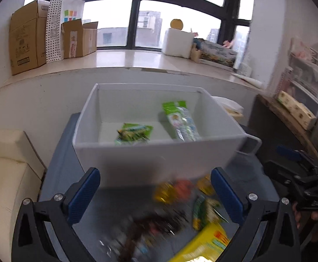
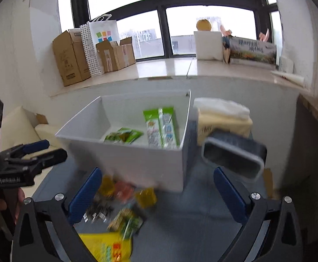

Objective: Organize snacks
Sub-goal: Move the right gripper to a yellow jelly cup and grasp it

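A white open box (image 1: 154, 152) (image 2: 137, 161) stands on the blue-grey table (image 1: 71, 174). Inside lie a green snack packet (image 1: 135, 133) (image 2: 124, 135) and a long green-and-white packet (image 1: 180, 120) (image 2: 161, 126). Loose snacks lie in front of the box: small yellow and orange packets (image 1: 172, 190) (image 2: 124, 191), a dark packet (image 1: 154, 224) (image 2: 98, 212), a green packet (image 1: 202, 211) (image 2: 126, 220) and a big yellow bag (image 1: 204, 244) (image 2: 104, 249). My left gripper (image 1: 155, 194) is open and empty above them. My right gripper (image 2: 156, 196) is open and empty too.
A grey rectangular container (image 2: 233, 157) lies on its side right of the box, with a stack of tissue packs (image 2: 222, 118) behind it. A cream sofa (image 1: 6, 174) is at the left. Cardboard boxes (image 1: 28, 39) line the window sill.
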Available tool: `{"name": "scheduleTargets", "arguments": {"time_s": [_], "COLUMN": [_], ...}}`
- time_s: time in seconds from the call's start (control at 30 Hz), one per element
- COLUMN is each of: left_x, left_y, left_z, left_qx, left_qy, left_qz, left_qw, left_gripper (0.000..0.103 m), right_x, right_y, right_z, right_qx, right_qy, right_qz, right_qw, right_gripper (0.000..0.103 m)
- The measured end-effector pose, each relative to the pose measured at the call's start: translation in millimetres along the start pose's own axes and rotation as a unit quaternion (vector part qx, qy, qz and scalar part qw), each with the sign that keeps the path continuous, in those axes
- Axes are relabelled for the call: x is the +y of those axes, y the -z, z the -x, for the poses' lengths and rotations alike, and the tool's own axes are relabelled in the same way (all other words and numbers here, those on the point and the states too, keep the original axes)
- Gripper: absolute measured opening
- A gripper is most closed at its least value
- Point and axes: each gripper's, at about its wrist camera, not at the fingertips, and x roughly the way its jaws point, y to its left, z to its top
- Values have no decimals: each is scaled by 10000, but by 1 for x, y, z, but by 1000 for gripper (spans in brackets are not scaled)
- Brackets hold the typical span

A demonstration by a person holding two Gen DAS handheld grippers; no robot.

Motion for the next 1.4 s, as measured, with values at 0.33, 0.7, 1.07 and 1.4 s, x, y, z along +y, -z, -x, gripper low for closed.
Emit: {"name": "scheduleTargets", "arguments": {"time_s": [0.33,0.7,1.07,1.4], "left_x": [-36,-27,0,9], "left_y": [42,56,63,65], "left_z": [45,44,38,30], "left_qx": [-131,-47,36,98], "left_qy": [157,-62,-221,-292], "left_qz": [-136,-149,63,161], "left_qw": [9997,9999,9997,9994], "left_gripper": [103,103,103,103], "right_x": [2,-9,-11,1], "right_y": [43,66,53,51], "right_z": [27,-18,-75,-119], "right_qx": [70,482,821,1162], "right_qy": [-198,-146,-273,-251], "right_qz": [-200,-462,-630,-465], "right_qw": [9996,9977,9943,9918], "right_gripper": [103,103,103,65]}}
